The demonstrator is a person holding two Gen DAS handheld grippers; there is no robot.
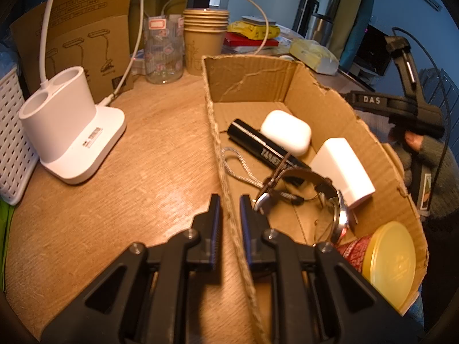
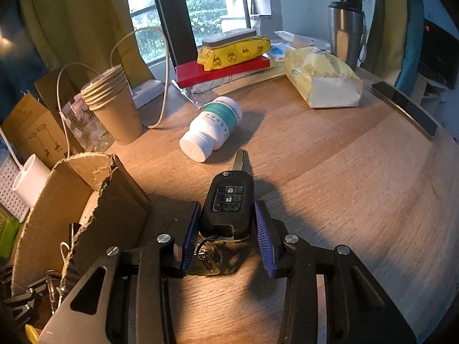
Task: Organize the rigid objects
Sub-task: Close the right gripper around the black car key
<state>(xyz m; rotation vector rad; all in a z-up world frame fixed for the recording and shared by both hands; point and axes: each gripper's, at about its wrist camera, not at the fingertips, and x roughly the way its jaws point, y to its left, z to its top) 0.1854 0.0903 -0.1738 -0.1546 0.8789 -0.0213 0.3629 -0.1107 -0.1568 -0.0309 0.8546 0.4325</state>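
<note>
My left gripper (image 1: 229, 205) is shut on the left wall of a torn cardboard box (image 1: 213, 132). Inside the box lie a white earbud case (image 1: 287, 132), a black tube (image 1: 261, 147), a white charger block (image 1: 341, 169), a wristwatch (image 1: 330, 200) and a yellow-lidded jar (image 1: 390, 261). My right gripper (image 2: 226, 220) straddles a black car key fob (image 2: 228, 203) on the wooden table, pads close beside it with a thin gap on the right side. A white pill bottle (image 2: 212, 127) lies on its side beyond the key. The box also shows in the right wrist view (image 2: 94, 200).
A white lamp base (image 1: 71, 132) with cable, a glass jar (image 1: 163, 51) and stacked paper cups (image 1: 205, 37) stand behind the box. A white basket (image 1: 11, 140) is at far left. A tissue pack (image 2: 321, 77), red book (image 2: 223, 71), steel tumbler (image 2: 345, 33) and phone (image 2: 404, 109) sit at the back right.
</note>
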